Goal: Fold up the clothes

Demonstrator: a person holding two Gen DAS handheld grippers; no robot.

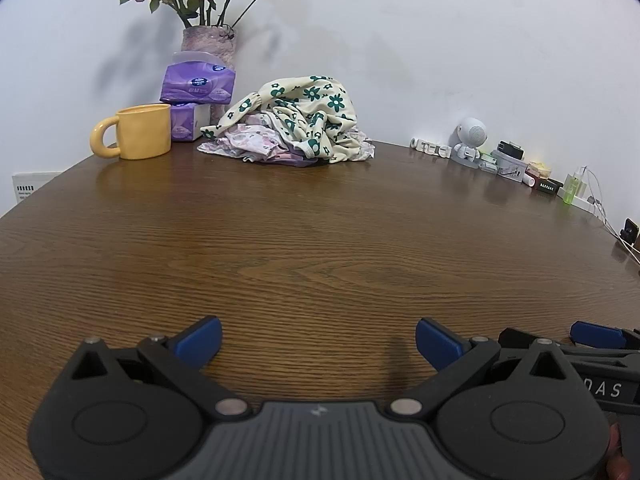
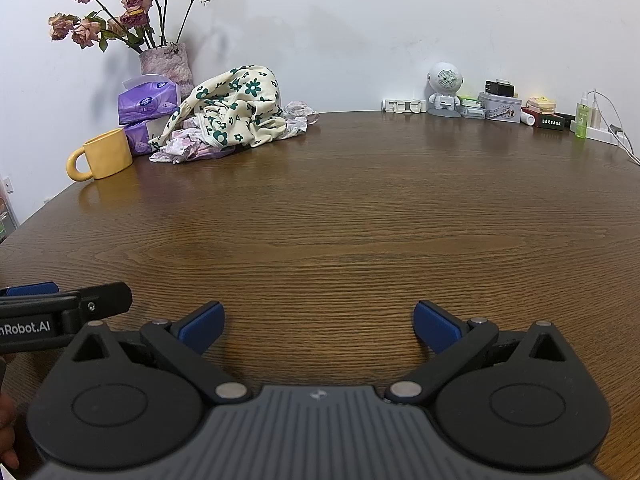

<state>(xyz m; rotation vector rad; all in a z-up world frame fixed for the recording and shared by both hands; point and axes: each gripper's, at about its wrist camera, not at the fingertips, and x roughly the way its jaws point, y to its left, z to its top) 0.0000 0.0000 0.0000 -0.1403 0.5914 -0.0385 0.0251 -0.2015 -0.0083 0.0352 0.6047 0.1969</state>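
Brown wood-grain tabletop fills both wrist views; the near and middle area carries nothing. A white wall runs behind it.

Clothes pile: crumpled heap at the far side of the tabletop, toward the left, against the wall. Cream garment with green flowers lies on top, with a pale pink printed piece and something purple underneath. No piece is spread out or folded; judged status: task not started, every garment is left to do.

Beside the pile, to its left: stacked purple tissue packs, vase of dried roses behind them, yellow mug in front. Small clutter along the far right edge, including a white astronaut figure.

Left hand-held gripper: jaws spread wide, nothing between them, over bare wood well apart from the pile. Right hand-held gripper: same, wide apart and empty, just beside the left one.

Next, as I judge it: reach to the pile and draw out one garment.
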